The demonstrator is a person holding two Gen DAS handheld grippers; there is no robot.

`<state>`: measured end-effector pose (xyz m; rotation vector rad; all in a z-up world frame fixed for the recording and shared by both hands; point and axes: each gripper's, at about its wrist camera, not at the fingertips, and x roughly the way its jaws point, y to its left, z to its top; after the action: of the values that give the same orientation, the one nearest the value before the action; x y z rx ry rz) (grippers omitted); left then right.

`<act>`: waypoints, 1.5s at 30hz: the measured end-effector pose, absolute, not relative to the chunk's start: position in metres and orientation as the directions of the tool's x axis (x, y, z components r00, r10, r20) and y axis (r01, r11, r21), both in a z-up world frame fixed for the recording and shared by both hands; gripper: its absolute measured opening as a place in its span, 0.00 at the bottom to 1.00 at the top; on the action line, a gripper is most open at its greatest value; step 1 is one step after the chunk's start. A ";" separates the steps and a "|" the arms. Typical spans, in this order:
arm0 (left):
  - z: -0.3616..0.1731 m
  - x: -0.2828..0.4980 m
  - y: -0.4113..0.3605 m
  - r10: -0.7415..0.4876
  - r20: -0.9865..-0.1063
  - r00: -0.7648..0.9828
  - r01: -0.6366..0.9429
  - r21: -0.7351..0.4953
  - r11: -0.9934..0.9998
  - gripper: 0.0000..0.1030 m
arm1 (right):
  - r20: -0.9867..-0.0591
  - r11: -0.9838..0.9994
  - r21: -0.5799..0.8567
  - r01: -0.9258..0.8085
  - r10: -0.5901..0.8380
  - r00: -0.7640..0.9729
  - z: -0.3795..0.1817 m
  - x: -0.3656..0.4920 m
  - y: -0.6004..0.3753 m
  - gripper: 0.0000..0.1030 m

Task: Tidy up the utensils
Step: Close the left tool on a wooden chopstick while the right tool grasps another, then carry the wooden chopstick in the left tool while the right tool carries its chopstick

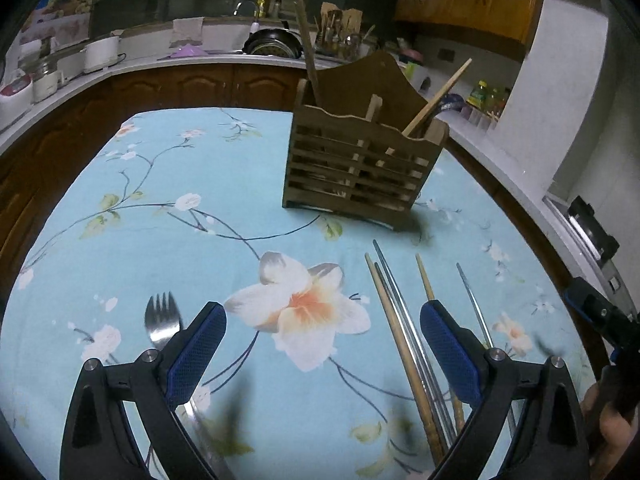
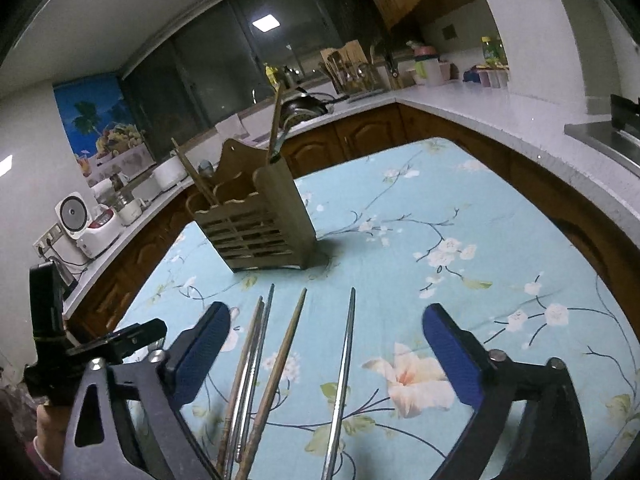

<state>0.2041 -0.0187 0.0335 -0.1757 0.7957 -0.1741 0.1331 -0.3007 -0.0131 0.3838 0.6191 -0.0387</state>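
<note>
Bench: covered with a light blue floral cloth (image 1: 160,220), a large white-and-orange blossom printed at centre frame in the left wrist view.
Room: kitchen; white worktop (image 2: 480,108) over brown cabinets runs along the upper part of both views; dark window behind; rice cooker (image 2: 74,216) at mid left of the right wrist view.
Holder: slatted wooden utensil holder (image 1: 356,172) stands upright on the cloth, upper centre-right in the left wrist view; two wooden chopsticks lean out of its top.
Loose chopsticks: a group of wooden and metal chopsticks (image 2: 260,368) lies flat on the cloth, lower centre of the right wrist view, tips toward the holder; one metal stick (image 2: 344,360) lies apart to their right.
Fork: metal fork (image 1: 160,320), lower left of the left wrist view, tines up-frame, partly hidden behind a finger.
Left gripper (image 1: 322,344): fingers spread wide, holding nothing.
Right gripper (image 2: 326,344): fingers spread wide above the loose chopsticks, holding nothing.
</note>
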 end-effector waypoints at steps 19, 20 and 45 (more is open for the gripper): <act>-0.009 0.323 -0.075 -0.232 -0.757 0.611 0.161 -0.168 0.973 0.62 | -0.679 0.918 0.348 0.192 0.105 0.727 -0.046 0.178 -0.315 0.55; -0.012 0.327 -0.078 -0.226 -0.767 0.600 0.167 -0.156 0.974 0.55 | -0.680 0.918 0.348 0.193 0.105 0.725 -0.047 0.179 -0.315 0.55; -0.026 0.305 -0.062 -0.201 -0.813 0.546 0.280 -0.049 0.959 0.18 | -0.779 0.970 0.230 0.075 0.138 0.611 -0.069 0.248 -0.257 0.37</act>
<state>0.3047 -0.0623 -0.0255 0.0906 0.9513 -0.2859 0.2481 -0.2570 -0.0685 0.2508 0.9152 0.0371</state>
